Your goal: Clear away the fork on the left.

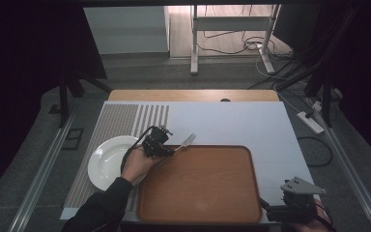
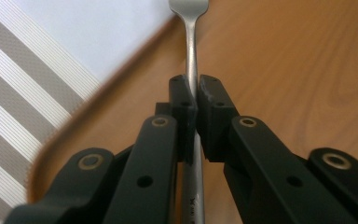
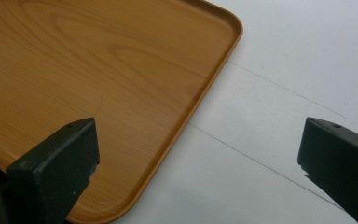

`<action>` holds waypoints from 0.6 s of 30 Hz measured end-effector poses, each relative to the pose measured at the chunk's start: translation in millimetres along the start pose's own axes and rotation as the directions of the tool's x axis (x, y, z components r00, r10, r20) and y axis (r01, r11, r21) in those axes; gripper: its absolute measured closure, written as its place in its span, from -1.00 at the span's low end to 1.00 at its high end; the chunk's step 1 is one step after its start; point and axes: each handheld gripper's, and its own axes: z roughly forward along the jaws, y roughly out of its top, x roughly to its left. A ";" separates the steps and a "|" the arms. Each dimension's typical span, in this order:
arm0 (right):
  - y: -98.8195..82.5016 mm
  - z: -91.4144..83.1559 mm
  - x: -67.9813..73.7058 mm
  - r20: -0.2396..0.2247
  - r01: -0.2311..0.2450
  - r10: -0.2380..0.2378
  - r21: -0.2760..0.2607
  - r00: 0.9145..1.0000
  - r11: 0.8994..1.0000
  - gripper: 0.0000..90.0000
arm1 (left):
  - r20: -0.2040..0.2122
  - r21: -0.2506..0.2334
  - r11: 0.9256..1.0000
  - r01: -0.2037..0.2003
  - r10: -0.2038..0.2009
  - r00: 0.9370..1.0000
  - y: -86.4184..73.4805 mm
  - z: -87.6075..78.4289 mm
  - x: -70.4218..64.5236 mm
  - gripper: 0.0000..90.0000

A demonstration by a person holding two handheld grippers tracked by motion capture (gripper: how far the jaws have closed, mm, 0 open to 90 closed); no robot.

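Left gripper [image 2: 192, 100] jaws clamp the slim steel fork [image 2: 192, 51] mid-handle, tines toward one o'clock over the brown wooden tray's [image 1: 207, 193] ten o'clock corner; we should lower it level. Right gripper [image 3: 198, 158] jaws gape, empty.

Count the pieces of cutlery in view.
1. A fork, clamped by its handle in the left gripper, head out over the tray's far-left corner. Plate holds none; nothing seems hidden.
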 end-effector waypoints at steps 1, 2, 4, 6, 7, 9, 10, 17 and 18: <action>0.0 0.0 0.1 -0.002 0.001 -0.001 0.000 1.000 1.000 -1.00 | 0.003 0.002 1.000 0.004 -0.004 1.000 -3.1 -0.4 -2.6 0.88; 0.0 0.0 0.1 -0.002 0.001 -0.001 0.000 1.000 1.000 -1.00 | 0.006 0.003 1.000 0.007 -0.007 1.000 -4.9 -0.5 -4.2 0.88; 0.1 -0.1 0.1 -0.002 0.002 -0.002 -0.001 1.000 1.000 -1.00 | 0.007 0.006 1.000 0.002 -0.002 1.000 -9.8 -0.8 -10.1 0.88; 0.1 -0.1 0.1 -0.004 0.002 -0.002 -0.002 1.000 1.000 -1.00 | 0.018 0.002 1.000 -0.002 0.002 1.000 -13.6 -1.9 -14.9 0.88; 0.1 -0.1 0.0 -0.004 0.001 -0.001 -0.002 1.000 1.000 -1.00 | 0.021 0.001 1.000 -0.004 0.004 1.000 -15.3 -2.6 -17.3 0.88; 0.2 -0.1 0.0 -0.005 0.002 -0.002 -0.003 1.000 1.000 -1.00 | 0.023 -0.002 1.000 -0.005 0.005 1.000 -19.1 -4.1 -22.3 0.88; 0.2 -0.1 0.0 -0.006 0.002 -0.002 -0.003 1.000 1.000 -1.00 | 0.027 -0.002 1.000 -0.003 0.003 1.000 -21.0 -4.6 -24.5 0.88; 0.1 -0.4 -0.1 -0.009 0.003 -0.003 -0.005 1.000 1.000 -1.00 | 0.024 0.019 1.000 0.001 -0.002 1.000 -36.1 -6.5 -41.0 0.88; 0.1 -0.4 -0.1 -0.009 0.003 -0.003 -0.005 1.000 1.000 -1.00 | 0.025 0.018 1.000 0.002 -0.002 1.000 -38.3 -6.9 -43.0 0.88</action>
